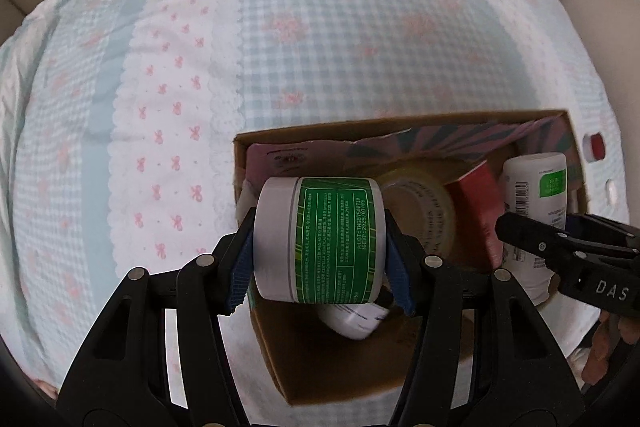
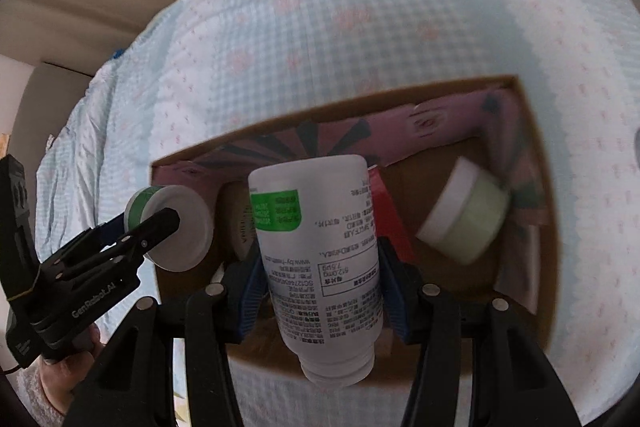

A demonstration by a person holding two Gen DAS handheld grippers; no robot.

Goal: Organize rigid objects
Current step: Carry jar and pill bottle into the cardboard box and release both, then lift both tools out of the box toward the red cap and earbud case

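Left gripper (image 1: 320, 247) clamped on a green-labelled jar (image 1: 324, 239) with a white lid, blue pads (image 1: 242, 267) pressed against lid end and base, jar lying sideways and held above the near-left part of the cardboard box (image 1: 256, 139)

Right gripper (image 2: 318, 279) closed on a white bottle (image 2: 320, 247) with a green patch on its label, held upside down, cap toward the camera, base pointing into the box (image 2: 180, 157); blue pads (image 2: 250, 291) squeezing its sides

Box resting on a blue-and-white checked bedsheet (image 1: 280, 27) with pink bows; inside walls lined with pink patterned paper (image 2: 440, 131)

In the box, seen from the right wrist: a pale green jar (image 2: 464, 211) with a white lid, tilted, in the right part; a red packet (image 2: 390, 211) just behind the bottle; a round tan-topped container (image 2: 238, 223) between bottle and held jar (image 2: 176, 227)

From the left wrist, the same round container (image 1: 424, 211) and red packet (image 1: 476, 199) just right of the held jar, another white item (image 1: 356, 319) showing underneath it

Small red-and-white thing (image 1: 595, 146) on the sheet beyond the box's right side, too small to tell what
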